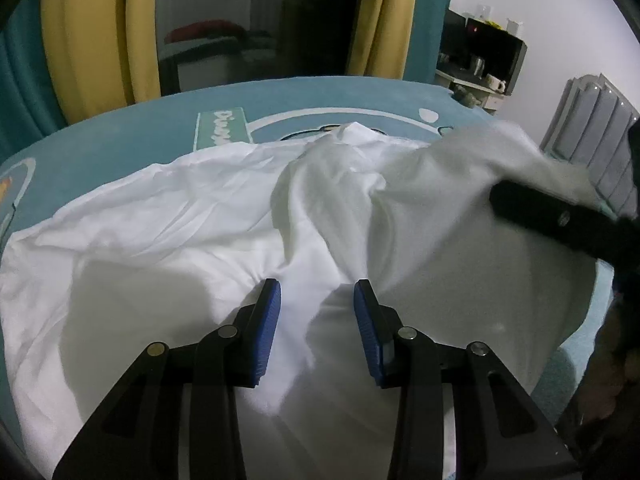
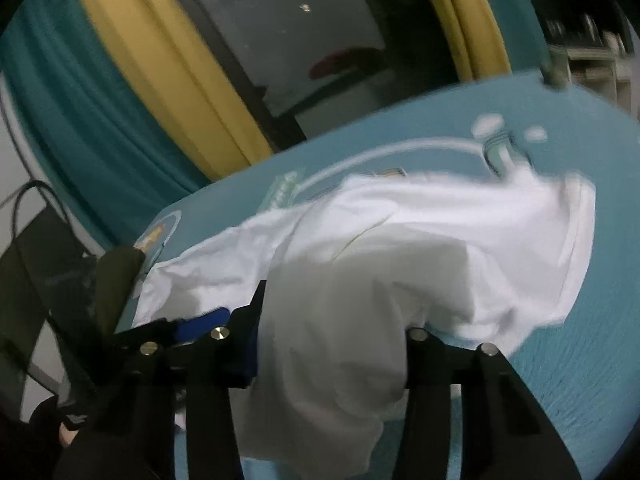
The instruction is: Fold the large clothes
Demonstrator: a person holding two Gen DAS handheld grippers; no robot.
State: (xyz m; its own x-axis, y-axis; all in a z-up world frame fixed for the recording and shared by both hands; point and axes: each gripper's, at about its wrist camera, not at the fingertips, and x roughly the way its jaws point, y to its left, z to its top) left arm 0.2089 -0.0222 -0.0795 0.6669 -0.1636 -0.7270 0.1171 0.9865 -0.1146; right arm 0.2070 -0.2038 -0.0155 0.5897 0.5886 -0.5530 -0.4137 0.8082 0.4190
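A large white garment point(image 1: 200, 208) lies crumpled across a teal printed bed sheet point(image 1: 120, 132). My left gripper point(image 1: 318, 320) points down at its near part. The blue pads point(image 1: 268, 320) stand apart, and a ridge of cloth runs between them without being pressed. At the right, a black finger of my right gripper point(image 1: 560, 220) holds the garment's right side lifted and blurred. In the right wrist view, my right gripper point(image 2: 336, 320) is shut on a thick bunch of the white garment point(image 2: 440, 232). The bunch fills the gap and hides the right finger's tip.
Yellow and teal curtains point(image 1: 92, 40) frame a dark window point(image 1: 248, 20) behind the bed. A shelf with mugs point(image 1: 484, 68) and a grey ribbed panel point(image 1: 592, 120) stand at the right. A dark bag with cables point(image 2: 40, 264) sits left of the bed.
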